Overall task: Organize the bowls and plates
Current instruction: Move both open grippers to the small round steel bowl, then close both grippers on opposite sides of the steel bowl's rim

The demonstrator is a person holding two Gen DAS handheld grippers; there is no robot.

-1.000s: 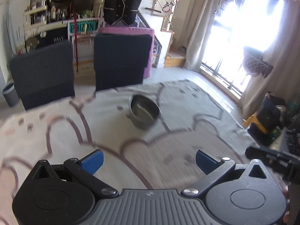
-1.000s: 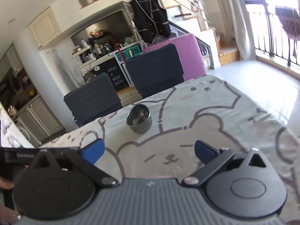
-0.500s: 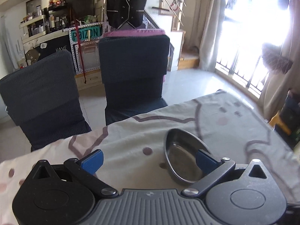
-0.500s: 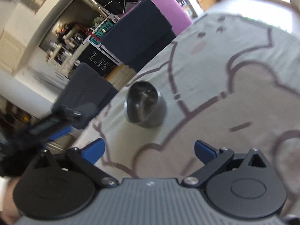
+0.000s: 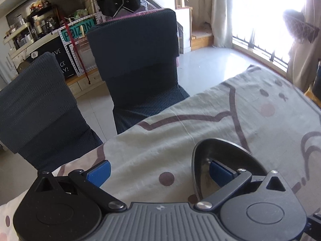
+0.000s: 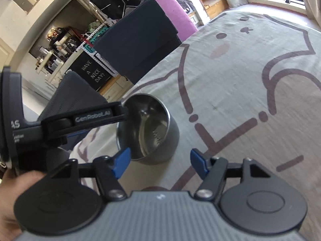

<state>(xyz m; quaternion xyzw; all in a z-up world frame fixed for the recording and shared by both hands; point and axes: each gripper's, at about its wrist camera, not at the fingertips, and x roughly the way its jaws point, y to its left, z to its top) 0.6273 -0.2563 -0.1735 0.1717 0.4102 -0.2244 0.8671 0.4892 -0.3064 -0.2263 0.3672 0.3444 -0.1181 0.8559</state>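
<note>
A steel bowl (image 5: 226,156) stands on the bear-print tablecloth (image 5: 200,120) near the table's far edge. My left gripper (image 5: 159,172) is open wide. Its right finger (image 5: 219,172) is inside the bowl and the left one (image 5: 99,172) is outside, so the bowl's left wall is between them, untouched. In the right wrist view the bowl (image 6: 152,128) sits just ahead of my right gripper (image 6: 159,162). Its jaws are closing, with the bowl's near wall at the gap and no pad pressing. The left gripper's finger (image 6: 96,118) reaches over the bowl's far-left rim.
Two dark chairs (image 5: 136,64) (image 5: 38,108) stand at the table's far edge, with a pink chair (image 6: 176,18) behind. A hand (image 6: 12,190) holds the left tool at lower left. Open tablecloth (image 6: 250,80) stretches to the right of the bowl.
Both grippers came down and forward to the bowl. The left one's right finger went from the bowl's rim into it. The right gripper's jaws narrowed.
</note>
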